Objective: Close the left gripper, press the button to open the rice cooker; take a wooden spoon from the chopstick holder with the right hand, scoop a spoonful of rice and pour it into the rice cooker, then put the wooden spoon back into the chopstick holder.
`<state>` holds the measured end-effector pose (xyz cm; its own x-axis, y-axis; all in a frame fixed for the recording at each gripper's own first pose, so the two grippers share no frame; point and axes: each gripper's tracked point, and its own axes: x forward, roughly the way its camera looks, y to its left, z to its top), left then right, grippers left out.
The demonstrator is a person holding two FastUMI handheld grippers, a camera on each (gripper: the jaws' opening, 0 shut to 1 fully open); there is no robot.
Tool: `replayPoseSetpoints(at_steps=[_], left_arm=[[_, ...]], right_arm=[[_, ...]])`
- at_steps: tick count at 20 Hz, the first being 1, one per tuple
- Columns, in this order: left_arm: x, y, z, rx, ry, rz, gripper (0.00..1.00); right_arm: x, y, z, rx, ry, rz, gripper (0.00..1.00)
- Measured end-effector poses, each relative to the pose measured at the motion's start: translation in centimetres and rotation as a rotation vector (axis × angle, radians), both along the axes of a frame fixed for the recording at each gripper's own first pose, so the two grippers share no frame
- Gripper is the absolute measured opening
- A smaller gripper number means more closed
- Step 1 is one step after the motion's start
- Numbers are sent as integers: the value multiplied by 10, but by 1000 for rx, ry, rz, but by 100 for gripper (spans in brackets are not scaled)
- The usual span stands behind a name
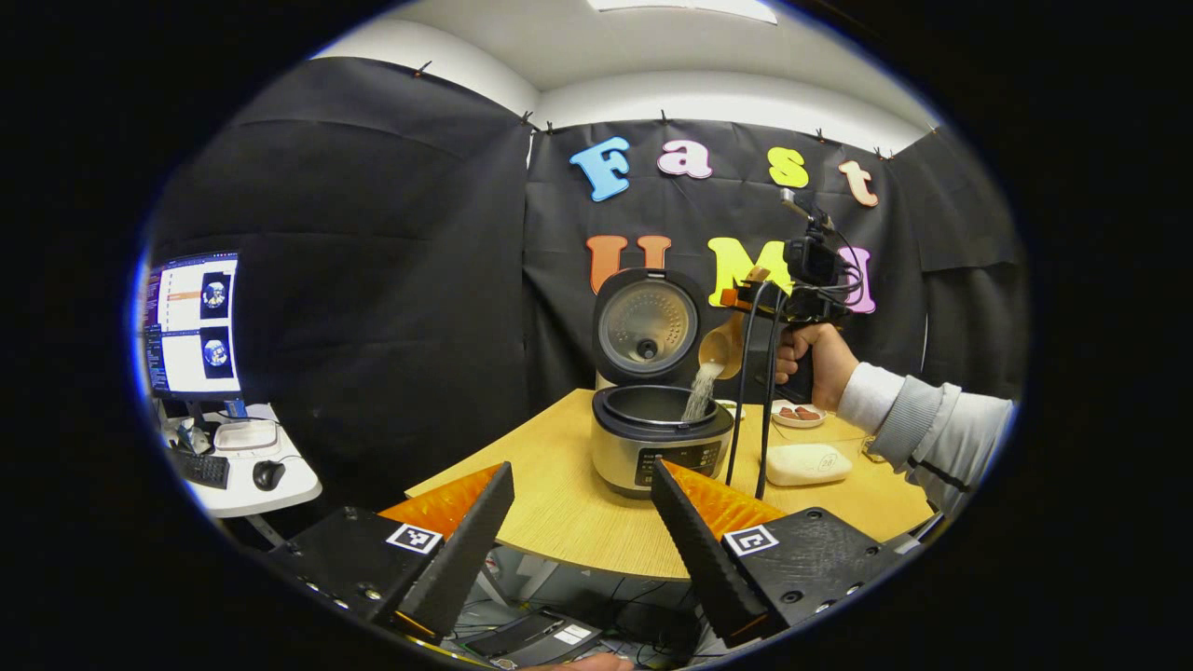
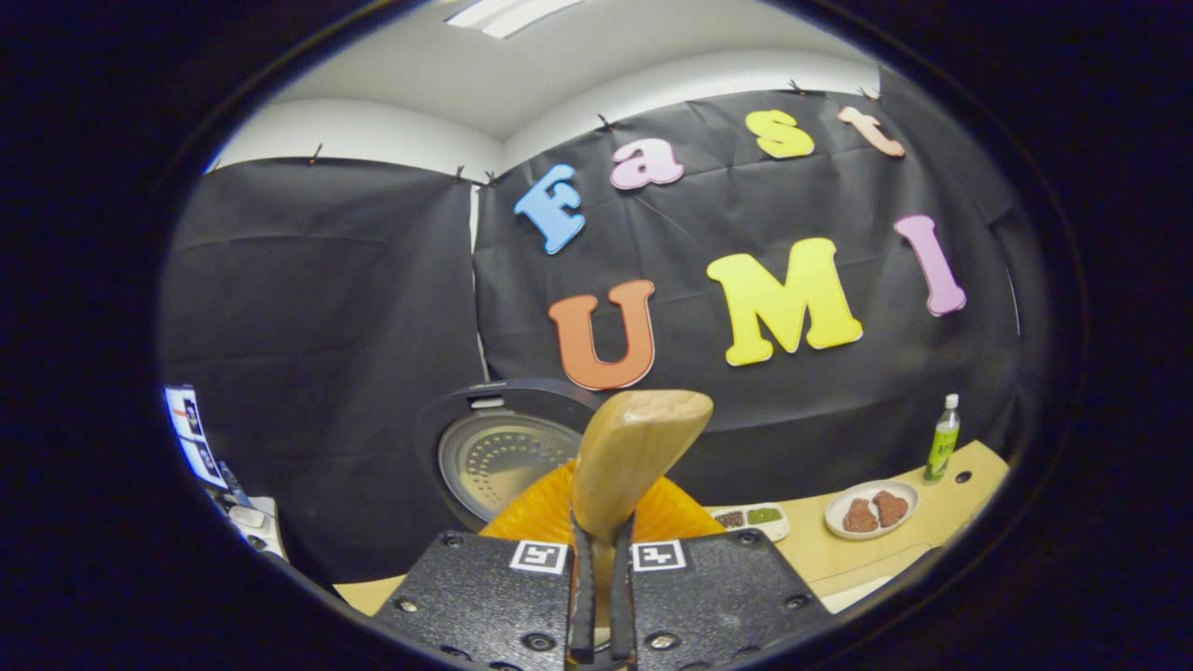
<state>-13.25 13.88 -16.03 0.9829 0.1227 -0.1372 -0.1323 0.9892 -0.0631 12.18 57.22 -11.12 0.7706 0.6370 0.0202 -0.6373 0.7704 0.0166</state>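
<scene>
Rice (image 1: 701, 391) streams from the tilted wooden spoon (image 1: 718, 349), clamped in the right gripper (image 2: 597, 596), into the open rice cooker (image 1: 660, 438); drifting right risks spilling grains. Left gripper (image 1: 582, 531) hangs open, near.

1. Wooden spoon (image 2: 634, 457): in right gripper view, bowl turned away; contents hidden.
2. Rice cooker (image 2: 494, 457): pot hidden behind right gripper (image 2: 601, 596).
3. Small dishes (image 2: 750, 515): contents too small to identify.
4. Monitor (image 1: 191, 326): cut by edge.

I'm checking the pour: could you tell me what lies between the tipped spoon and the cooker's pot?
In the left gripper view, a stream of rice falls from the wooden spoon into the rice cooker.
</scene>
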Motion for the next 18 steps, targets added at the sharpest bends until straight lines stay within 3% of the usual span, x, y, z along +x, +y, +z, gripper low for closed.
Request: replayPoseSetpoints(at_steps=[5, 10, 18], left_arm=[[4, -5, -11, -1, 25, -17, 95], [4, -8, -10, 0, 25, -20, 95], [10, -29, 6, 9, -18, -21, 94]], right_arm=[[-29, 27, -7, -204, -174, 94, 12], [-30, 13, -6, -273, -277, 32, 12], [-4, -69, 20, -253, -269, -60, 13]])
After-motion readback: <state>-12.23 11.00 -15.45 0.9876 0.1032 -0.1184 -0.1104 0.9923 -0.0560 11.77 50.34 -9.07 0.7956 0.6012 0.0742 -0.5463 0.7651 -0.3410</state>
